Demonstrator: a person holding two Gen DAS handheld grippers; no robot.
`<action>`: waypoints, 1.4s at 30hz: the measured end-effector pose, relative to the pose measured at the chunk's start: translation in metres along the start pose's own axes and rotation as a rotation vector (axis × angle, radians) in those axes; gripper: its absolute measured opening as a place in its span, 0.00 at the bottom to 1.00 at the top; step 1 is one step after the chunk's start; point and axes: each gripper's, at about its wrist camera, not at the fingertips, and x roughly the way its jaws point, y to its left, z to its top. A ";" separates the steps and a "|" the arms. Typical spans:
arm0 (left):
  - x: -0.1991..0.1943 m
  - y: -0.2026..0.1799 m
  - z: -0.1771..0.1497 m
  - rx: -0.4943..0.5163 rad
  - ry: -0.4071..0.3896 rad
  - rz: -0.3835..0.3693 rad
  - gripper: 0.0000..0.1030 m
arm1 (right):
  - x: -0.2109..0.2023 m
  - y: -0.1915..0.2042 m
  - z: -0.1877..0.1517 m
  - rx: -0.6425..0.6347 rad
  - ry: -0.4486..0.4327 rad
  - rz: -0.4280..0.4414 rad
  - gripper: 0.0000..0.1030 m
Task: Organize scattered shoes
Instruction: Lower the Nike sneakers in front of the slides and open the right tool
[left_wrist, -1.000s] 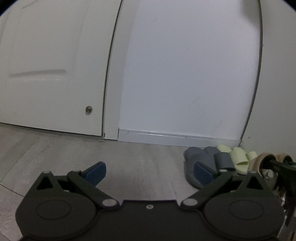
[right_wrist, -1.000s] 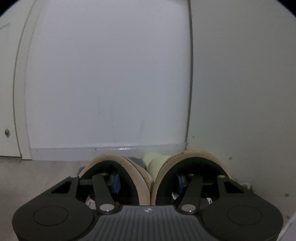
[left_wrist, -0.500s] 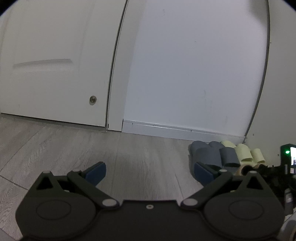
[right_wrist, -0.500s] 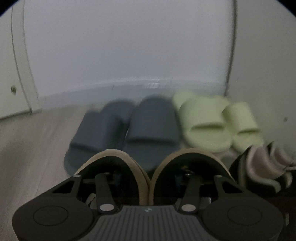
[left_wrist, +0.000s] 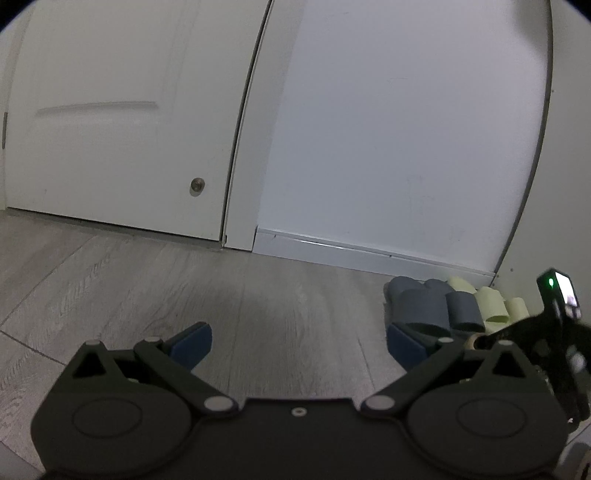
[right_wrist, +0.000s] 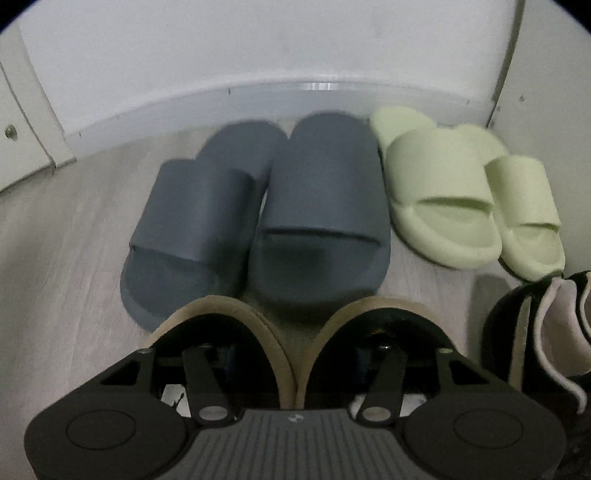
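Your right gripper (right_wrist: 295, 354) pinches the tan-rimmed shoes (right_wrist: 295, 332) together, just behind the grey slippers (right_wrist: 258, 210). Your left gripper (left_wrist: 299, 341) is spread wide above the floor (left_wrist: 184, 280).

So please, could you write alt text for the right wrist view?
The right claw holds a pair of tan-edged black shoes low over the floor, just behind grey slides and green slides lined along the wall.

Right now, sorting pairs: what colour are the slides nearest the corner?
Pale green slides, clearest from the right wrist.
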 end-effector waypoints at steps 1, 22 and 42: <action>-0.001 0.000 0.000 0.002 -0.003 -0.001 0.99 | -0.007 0.000 0.005 0.011 0.023 0.005 0.62; -0.021 0.002 -0.004 -0.018 -0.038 0.011 0.99 | -0.038 0.160 -0.185 -0.414 -0.436 -0.422 0.83; -0.074 -0.006 0.030 -0.069 -0.030 0.123 0.99 | -0.213 0.086 -0.197 0.096 -0.609 -0.076 1.00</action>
